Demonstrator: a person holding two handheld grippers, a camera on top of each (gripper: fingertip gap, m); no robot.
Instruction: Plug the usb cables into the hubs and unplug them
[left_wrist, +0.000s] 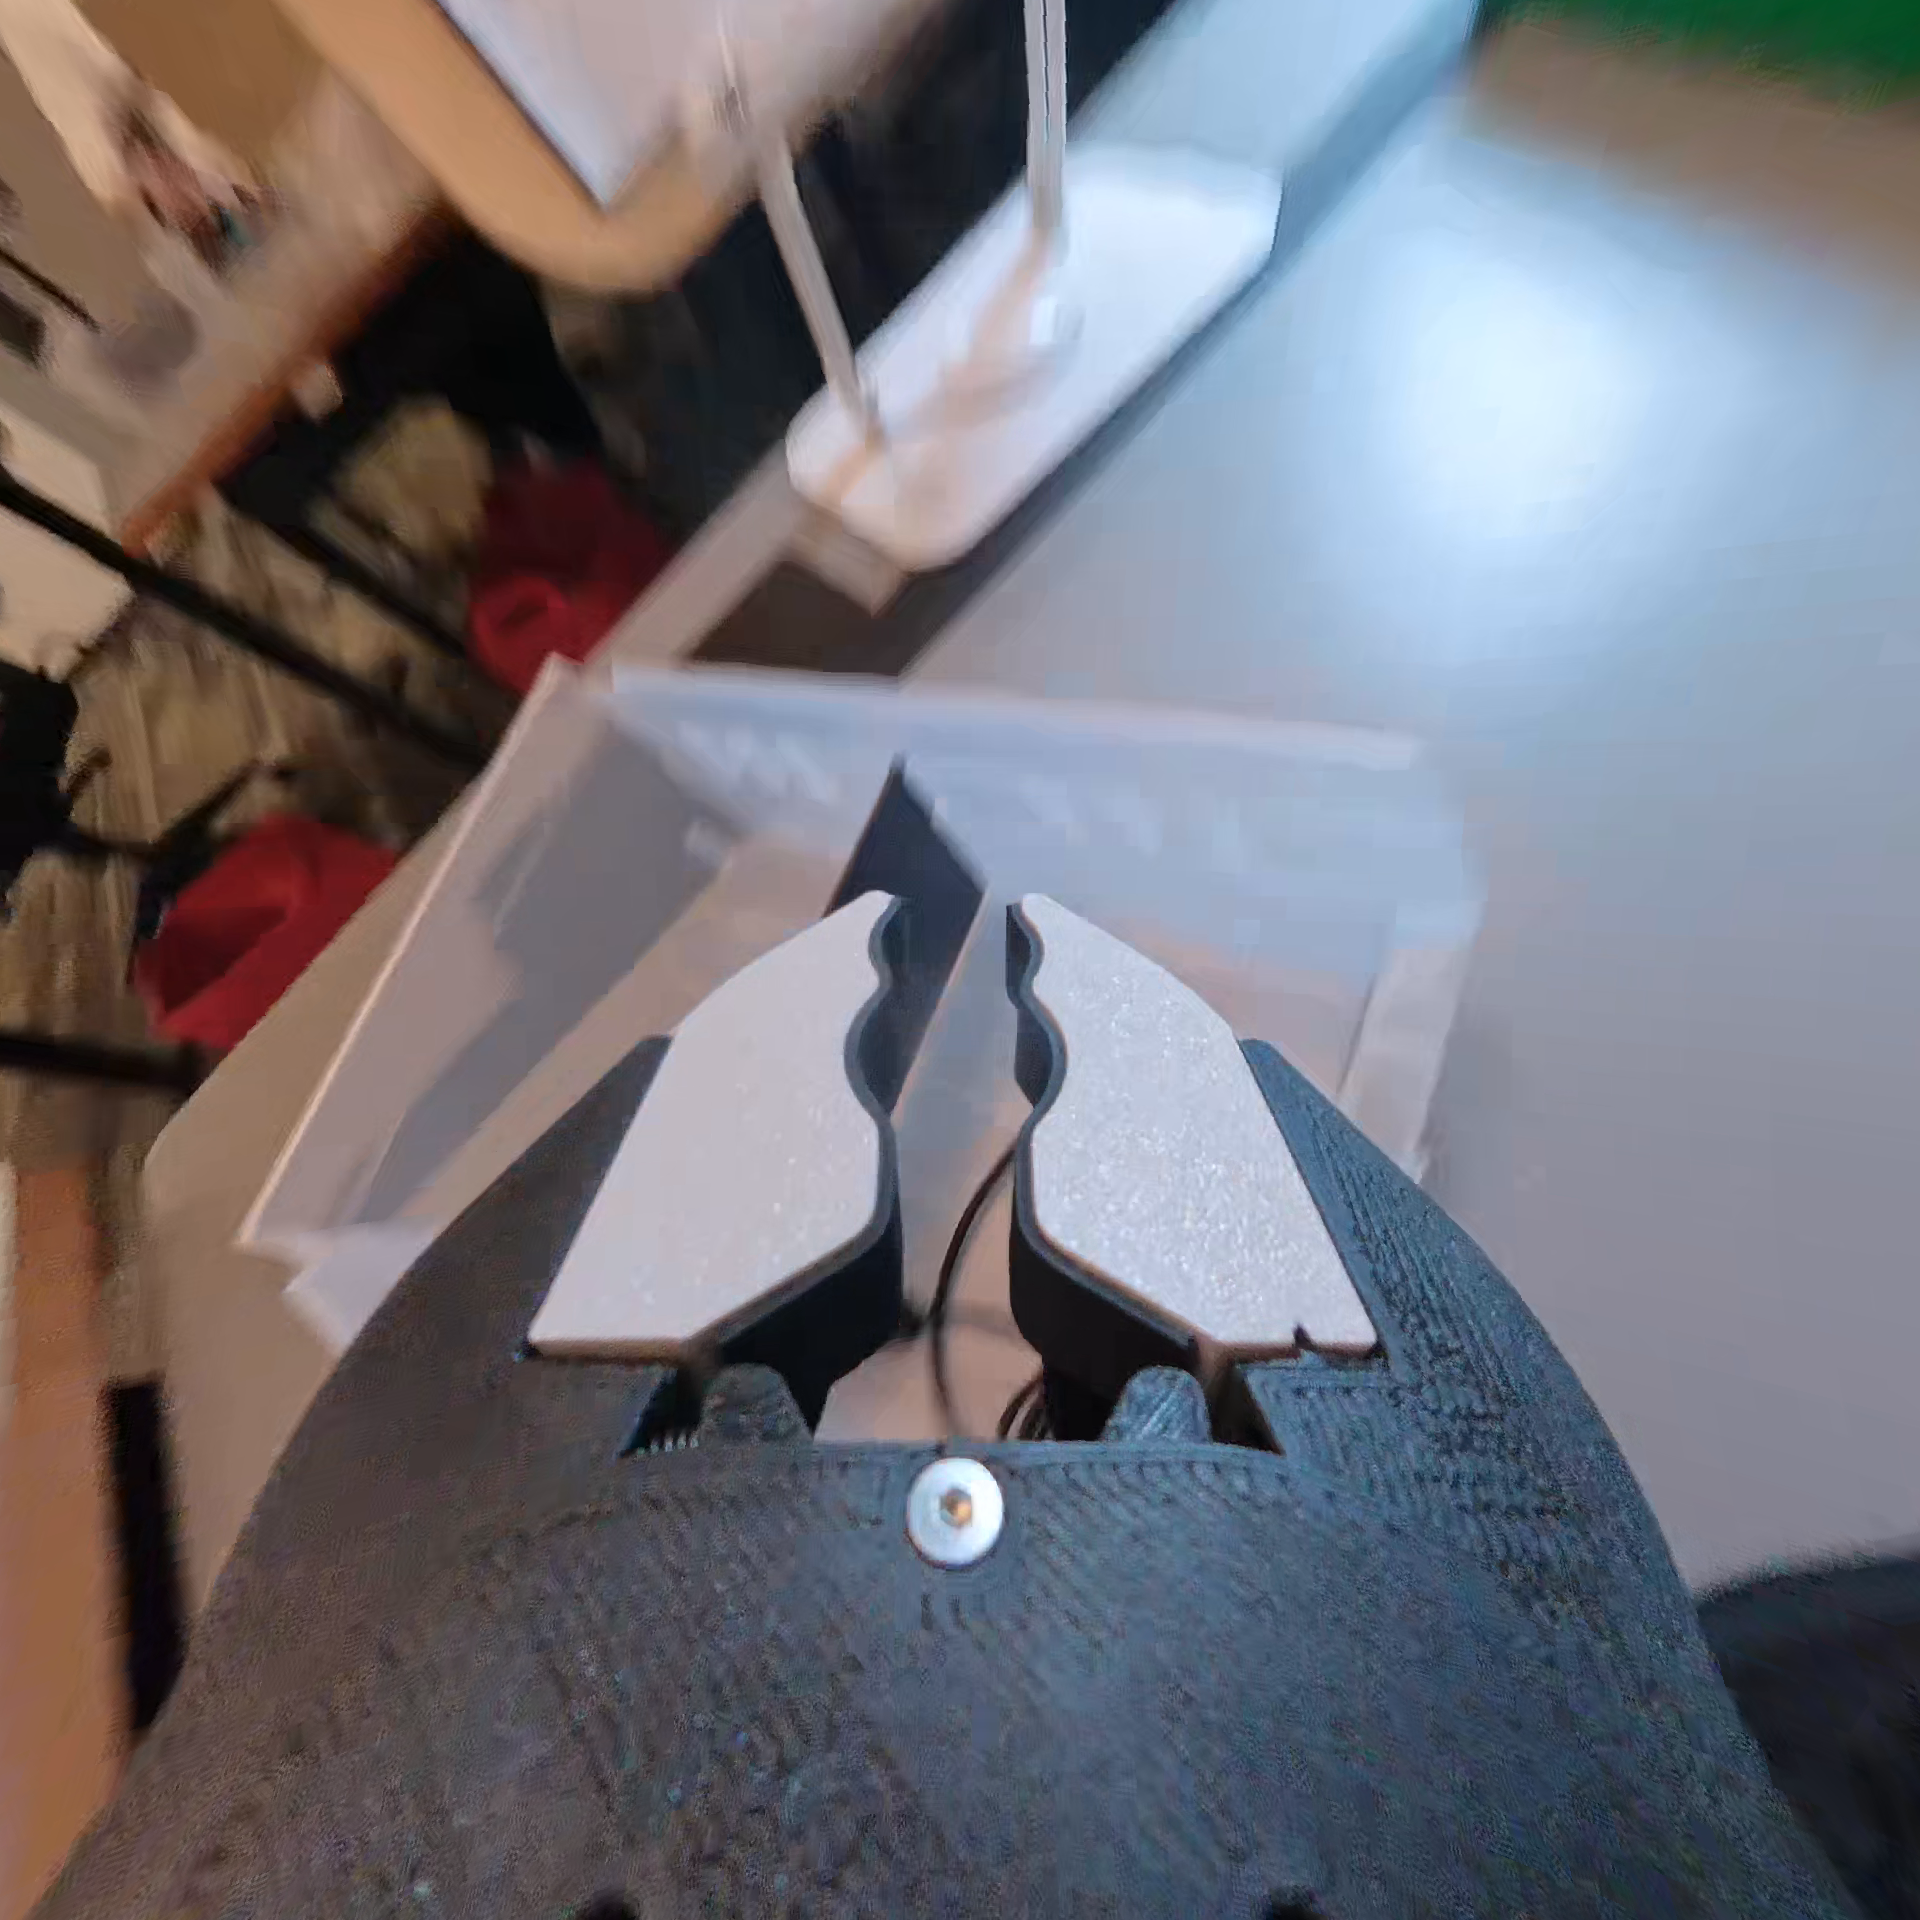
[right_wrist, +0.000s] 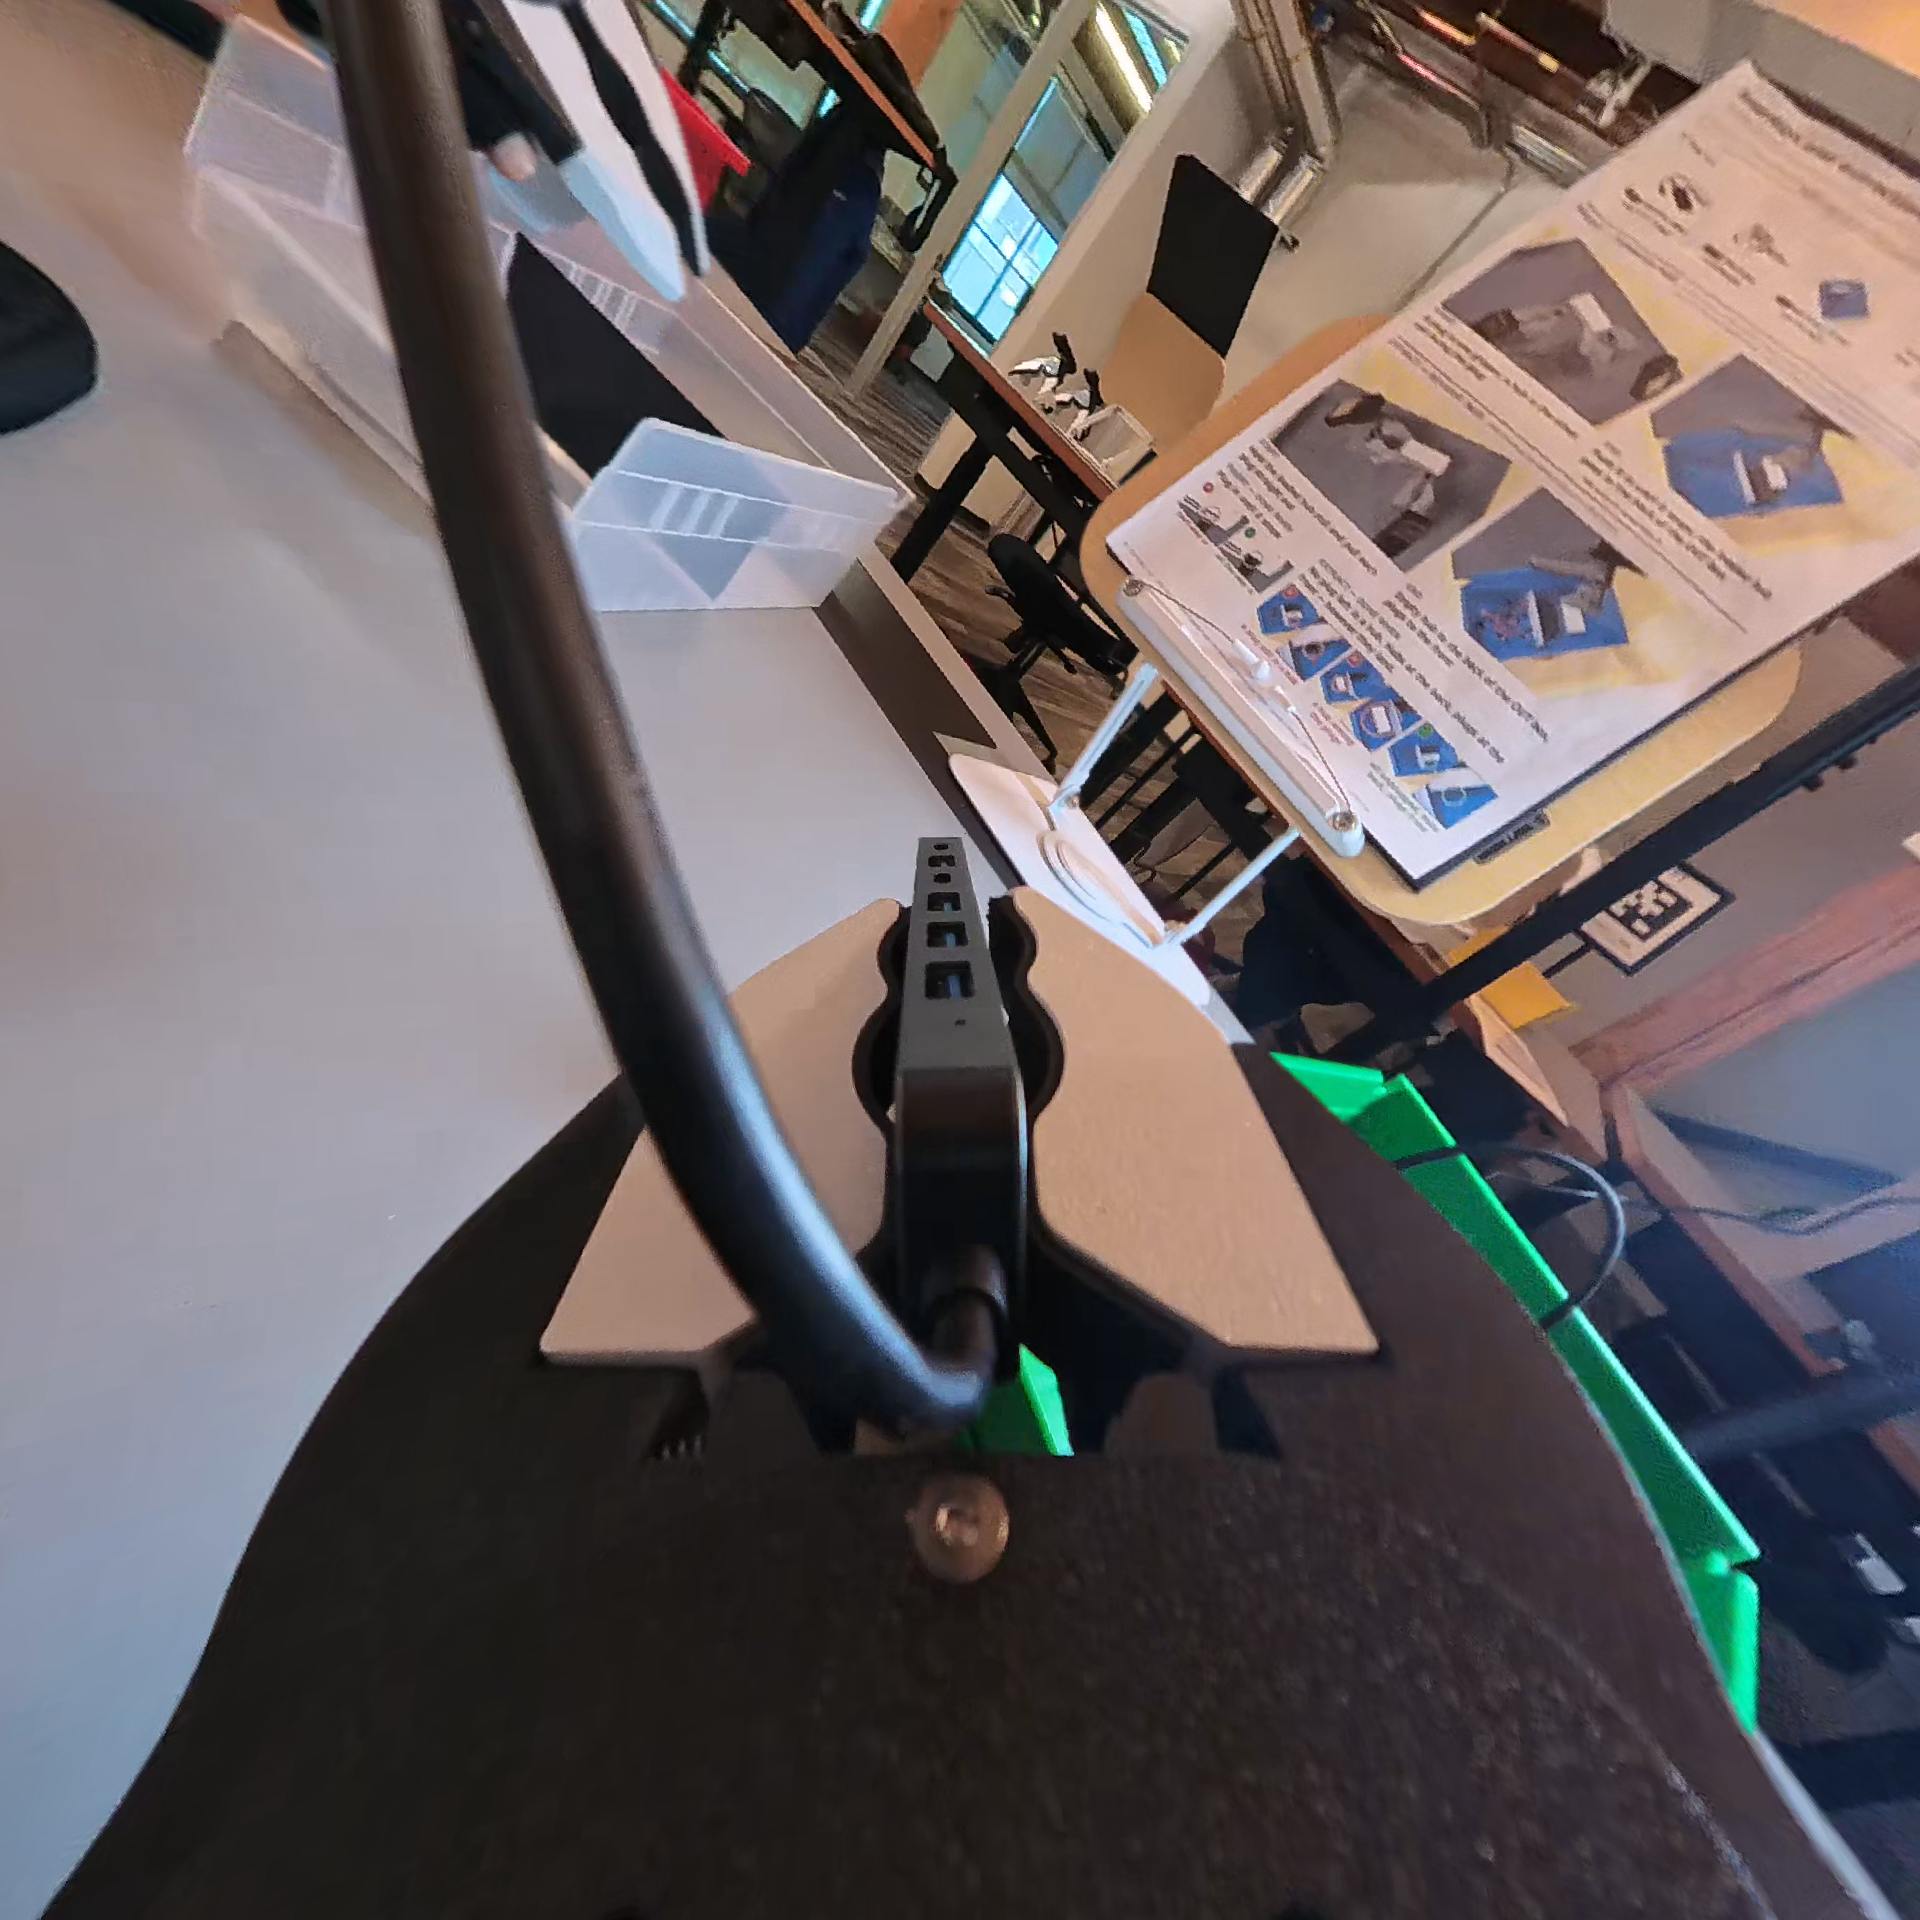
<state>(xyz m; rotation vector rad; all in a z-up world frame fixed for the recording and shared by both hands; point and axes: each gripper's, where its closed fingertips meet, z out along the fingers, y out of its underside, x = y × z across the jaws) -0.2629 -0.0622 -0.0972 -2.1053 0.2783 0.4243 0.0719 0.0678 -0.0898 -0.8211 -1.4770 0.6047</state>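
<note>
In the right wrist view my right gripper (right_wrist: 954, 914) is shut on a slim black USB hub (right_wrist: 951, 1039). The hub is held on edge along the fingers, with its row of ports facing up and its far end past the fingertips. Its thick black cable (right_wrist: 520, 623) leaves the near end and arcs up to the top left. In the blurred left wrist view my left gripper (left_wrist: 956, 914) has a narrow gap between the fingers with nothing held. It hangs over a clear plastic bin (left_wrist: 623, 831) with a dark divider (left_wrist: 914, 852). A thin black wire (left_wrist: 966, 1205) shows below the gap.
The white table (right_wrist: 260, 831) carries clear plastic bins (right_wrist: 727, 530). At its far edge is the white base (right_wrist: 1029, 821) of a stand with an instruction sheet (right_wrist: 1507, 520); the base also shows in the left wrist view (left_wrist: 1039, 353). A green part (right_wrist: 1507, 1278) lies at the right.
</note>
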